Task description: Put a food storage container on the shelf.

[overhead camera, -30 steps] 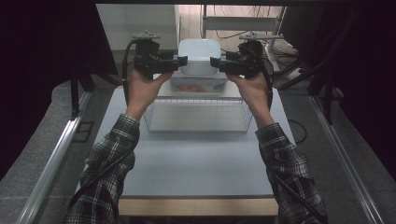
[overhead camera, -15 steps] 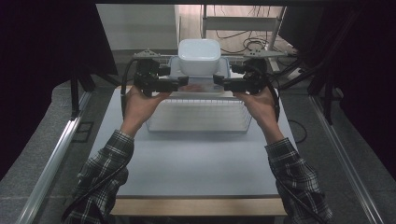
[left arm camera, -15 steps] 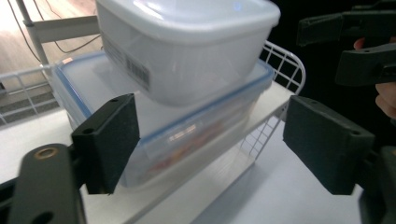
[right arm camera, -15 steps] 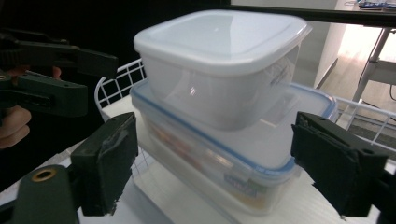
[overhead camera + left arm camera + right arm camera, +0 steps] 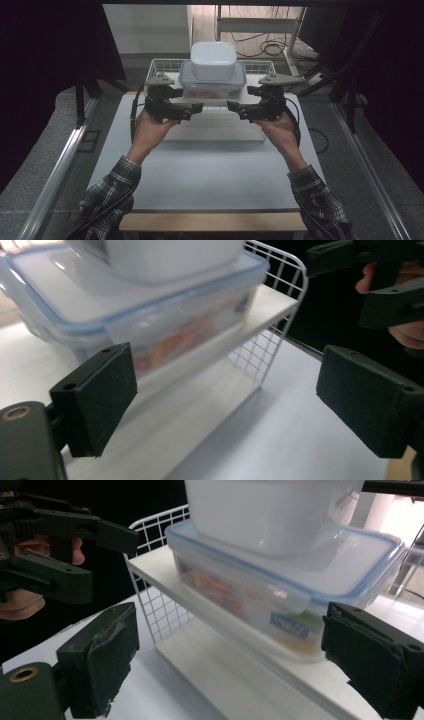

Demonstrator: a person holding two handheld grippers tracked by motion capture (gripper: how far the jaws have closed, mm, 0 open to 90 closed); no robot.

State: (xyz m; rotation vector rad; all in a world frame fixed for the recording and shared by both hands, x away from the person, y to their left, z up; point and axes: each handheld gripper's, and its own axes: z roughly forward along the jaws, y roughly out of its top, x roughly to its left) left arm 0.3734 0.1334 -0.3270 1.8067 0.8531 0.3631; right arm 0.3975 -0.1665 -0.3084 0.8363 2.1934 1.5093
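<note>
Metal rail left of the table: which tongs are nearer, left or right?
Left. The left tongs hang over the left half of the table, on the side of the rail; the right tongs sit farther right, past the middle.

Past the far edge of my tabletop (image 5: 210, 175) there's a tangle of black cables (image 5: 270, 47) on the floor. A metal rail (image 5: 60, 167) runs along its left edge.

A pale grey rectangular counter (image 5: 200, 175) fills the frame's centre; a white wire-sided shelf rack (image 5: 210, 131) stands at its upper middle.
</note>
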